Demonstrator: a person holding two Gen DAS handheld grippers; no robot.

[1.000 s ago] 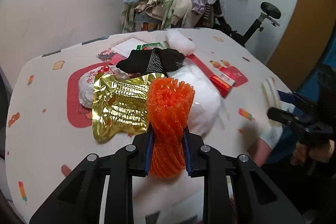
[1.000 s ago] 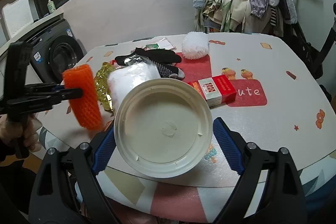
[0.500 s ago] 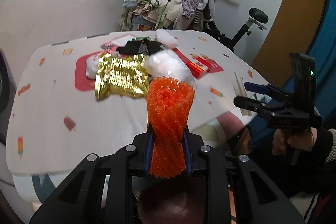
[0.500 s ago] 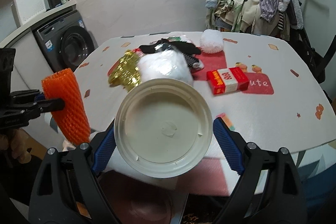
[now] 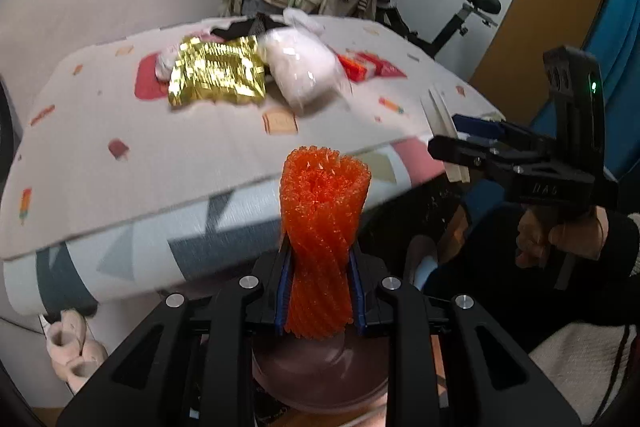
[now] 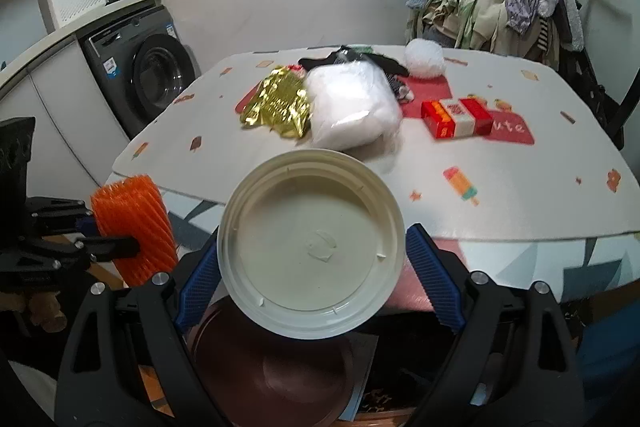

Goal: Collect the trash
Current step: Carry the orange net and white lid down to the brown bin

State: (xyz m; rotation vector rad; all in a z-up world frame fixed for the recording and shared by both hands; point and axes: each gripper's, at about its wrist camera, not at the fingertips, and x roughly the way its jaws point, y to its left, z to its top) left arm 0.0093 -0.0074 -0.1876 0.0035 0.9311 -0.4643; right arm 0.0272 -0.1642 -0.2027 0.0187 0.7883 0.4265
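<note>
Left wrist view: left hand-held gripper (image 5: pixel 319 291) clamps orange foam net (image 5: pixel 322 227), off surface (image 5: pixel 132 163) edge. Right hand-held gripper (image 6: pixel 316 259) grips cream lid (image 6: pixel 312 243) beside net; brown bin (image 6: pixel 272 367) below lid.

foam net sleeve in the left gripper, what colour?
Bright orange. The foam net sleeve shows best in the left wrist view, pinched between the left gripper.

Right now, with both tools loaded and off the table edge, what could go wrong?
The round lid is pinched only at its rim by the right tool, so it could pop out or tilt. The orange foam net is squashed in the left tool and may cling on release. Either could miss the brown bin below.
</note>
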